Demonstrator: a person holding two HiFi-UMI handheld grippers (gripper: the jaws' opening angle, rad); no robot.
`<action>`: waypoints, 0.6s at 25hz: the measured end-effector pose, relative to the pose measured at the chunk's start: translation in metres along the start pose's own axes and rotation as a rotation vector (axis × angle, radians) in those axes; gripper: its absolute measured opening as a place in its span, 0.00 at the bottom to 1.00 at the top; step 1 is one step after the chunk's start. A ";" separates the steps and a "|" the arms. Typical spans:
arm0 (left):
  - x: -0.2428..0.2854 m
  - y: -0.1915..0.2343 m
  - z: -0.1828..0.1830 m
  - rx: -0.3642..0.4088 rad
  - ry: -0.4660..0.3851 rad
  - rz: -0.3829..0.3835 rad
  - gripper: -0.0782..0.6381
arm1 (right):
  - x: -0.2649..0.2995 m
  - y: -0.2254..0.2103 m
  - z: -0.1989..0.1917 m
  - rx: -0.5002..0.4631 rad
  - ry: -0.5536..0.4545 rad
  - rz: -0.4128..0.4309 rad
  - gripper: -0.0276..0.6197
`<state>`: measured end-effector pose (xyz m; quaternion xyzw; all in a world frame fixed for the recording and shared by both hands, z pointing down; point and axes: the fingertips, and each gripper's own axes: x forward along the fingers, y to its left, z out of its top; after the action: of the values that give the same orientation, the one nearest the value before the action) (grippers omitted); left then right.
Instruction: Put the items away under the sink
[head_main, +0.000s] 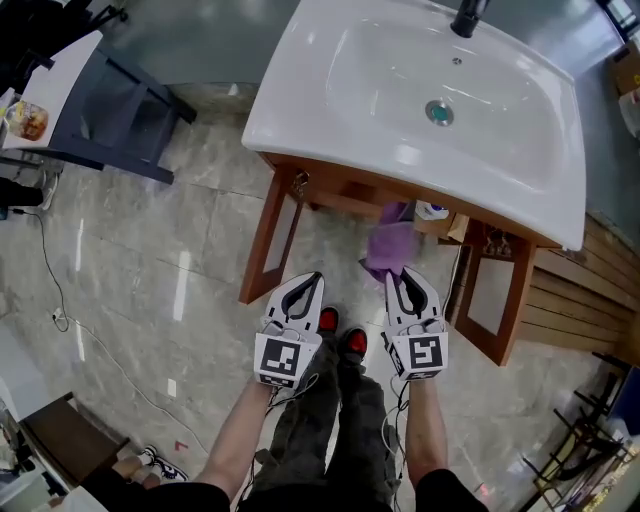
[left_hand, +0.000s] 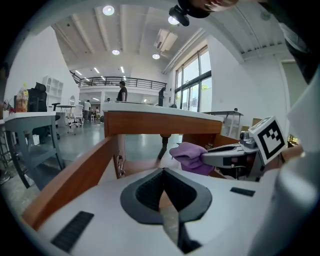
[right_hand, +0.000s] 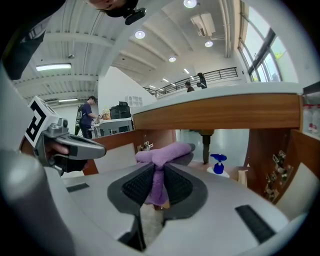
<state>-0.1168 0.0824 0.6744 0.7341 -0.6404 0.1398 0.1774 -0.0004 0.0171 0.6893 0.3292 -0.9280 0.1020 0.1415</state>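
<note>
My right gripper (head_main: 403, 278) is shut on a purple cloth (head_main: 388, 245), which bunches out past its fingertips just in front of the open cabinet (head_main: 345, 195) under the white sink (head_main: 330, 110). In the right gripper view the cloth (right_hand: 162, 152) is pinched between the dark pads (right_hand: 137, 186) and flops over the top of them. My left gripper (head_main: 316, 280) hovers beside it to the left, shut, with nothing between its jaws. A white bottle with a blue spray top (right_hand: 218, 164) stands inside the cabinet.
Both wooden cabinet doors stand open, the left door (head_main: 268, 240) and the right door (head_main: 495, 295) flanking the opening. A dark-framed table (head_main: 100, 105) stands at the left. A cable (head_main: 58, 290) trails across the marble floor. Wooden slats (head_main: 590, 290) lie at the right.
</note>
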 end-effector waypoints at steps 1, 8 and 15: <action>0.006 0.001 -0.005 -0.001 -0.001 -0.002 0.12 | 0.006 -0.002 -0.005 -0.001 -0.001 0.000 0.16; 0.044 0.014 -0.035 0.012 -0.017 -0.010 0.12 | 0.048 -0.019 -0.042 0.015 -0.013 -0.008 0.16; 0.079 0.029 -0.054 0.020 -0.037 -0.008 0.12 | 0.087 -0.039 -0.061 0.023 -0.038 -0.013 0.16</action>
<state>-0.1333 0.0320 0.7592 0.7408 -0.6392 0.1319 0.1590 -0.0281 -0.0457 0.7793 0.3386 -0.9271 0.1057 0.1207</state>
